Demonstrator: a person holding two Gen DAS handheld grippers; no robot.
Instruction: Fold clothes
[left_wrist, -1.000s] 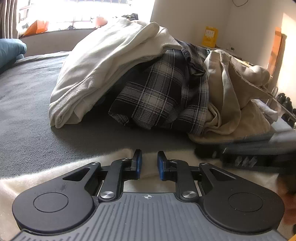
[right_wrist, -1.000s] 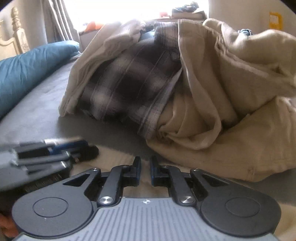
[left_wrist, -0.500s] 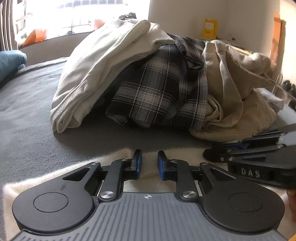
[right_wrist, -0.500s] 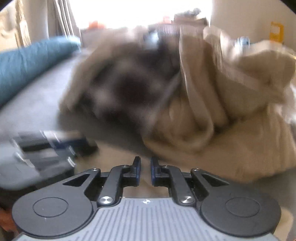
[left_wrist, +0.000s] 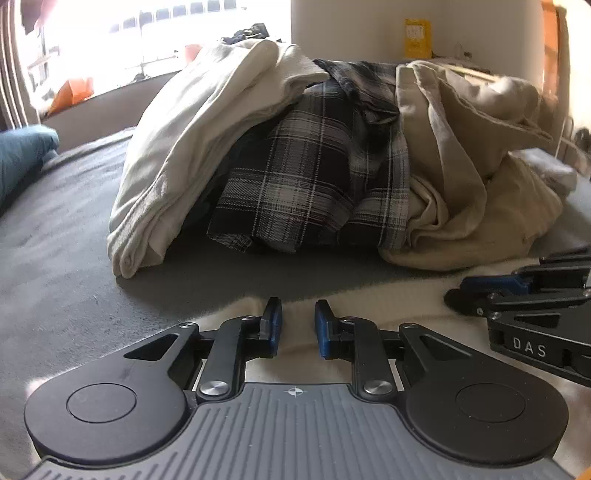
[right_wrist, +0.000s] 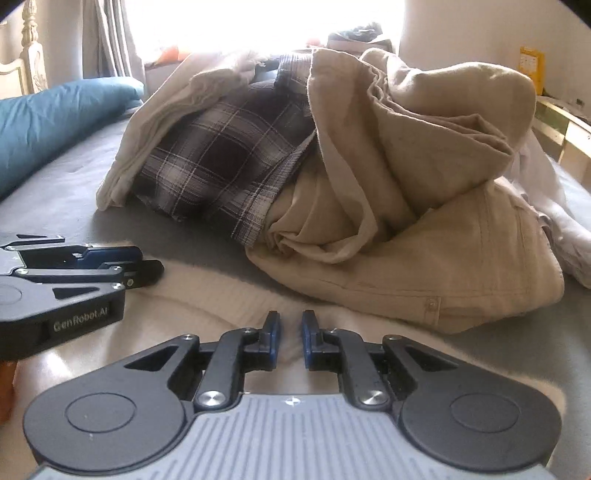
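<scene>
A cream knit garment (left_wrist: 388, 306) lies flat on the bed at the near edge, under both grippers. My left gripper (left_wrist: 298, 321) has its blue pads a narrow gap apart, with a fold of that cream cloth pinched between them. My right gripper (right_wrist: 290, 332) sits close to its right, its pads nearly together on the same garment (right_wrist: 207, 295), where creases run towards the pads. Each gripper shows in the other's view: the right gripper (left_wrist: 458, 295) and the left gripper (right_wrist: 147, 273).
Just beyond lies a heap of clothes: a white sweatshirt (left_wrist: 192, 155), a dark plaid shirt (left_wrist: 314, 177) and beige trousers (right_wrist: 424, 240). The grey bed cover (left_wrist: 55, 258) stretches left to a blue pillow (right_wrist: 55, 118). A bright window lies behind the heap.
The right gripper has shifted a little across the cream garment and lower, with its view blurred midway. The left gripper has rolled slightly in place. Both jaws keep about the same gap.
</scene>
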